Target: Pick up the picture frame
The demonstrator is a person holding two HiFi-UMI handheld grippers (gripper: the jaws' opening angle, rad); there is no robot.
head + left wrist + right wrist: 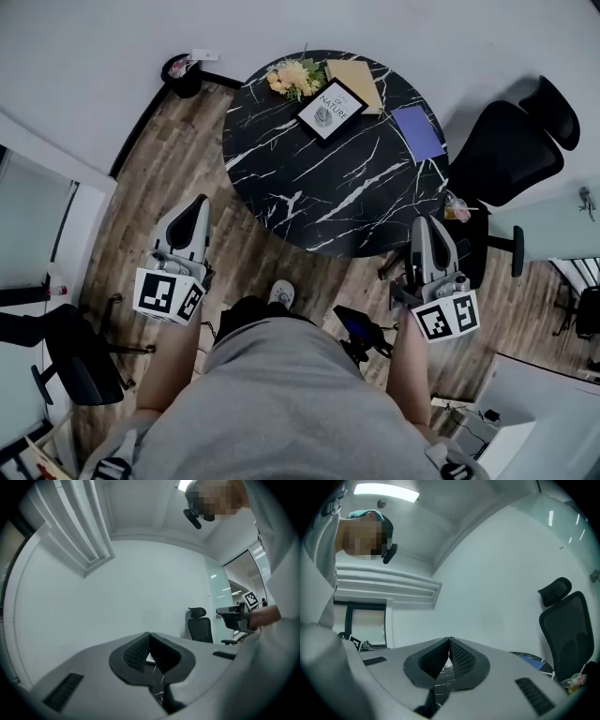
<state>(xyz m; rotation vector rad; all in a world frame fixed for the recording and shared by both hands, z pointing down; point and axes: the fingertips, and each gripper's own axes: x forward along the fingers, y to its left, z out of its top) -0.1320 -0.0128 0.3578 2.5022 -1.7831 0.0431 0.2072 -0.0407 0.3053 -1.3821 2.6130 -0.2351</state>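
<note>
My left hand-held gripper (pixel 198 204) sits low beside my hip, pointing level toward the counter (pixel 319 187). Its jaws are pressed together on nothing, which makes sense, as it is short of the near rim with nothing in reach. Across the round black marble top, a bunch of yellow flowers (pixel 294 77) lies at the far edge. Just beside it the picture frame (pixel 331 110) lies flat, face up, with a tan book (pixel 358 81) at its far right corner and a purple notebook (pixel 418 131) further right. My right hand-held gripper (pixel 422 225) mirrors the left one, level with its jaws closed and empty, close to the counter's near right rim. A black office chair (pixel 511 150) stands beyond it. I judge the approach is barely begun: the frame lies on the far side, so either gripper must open and reach over the top.
</note>
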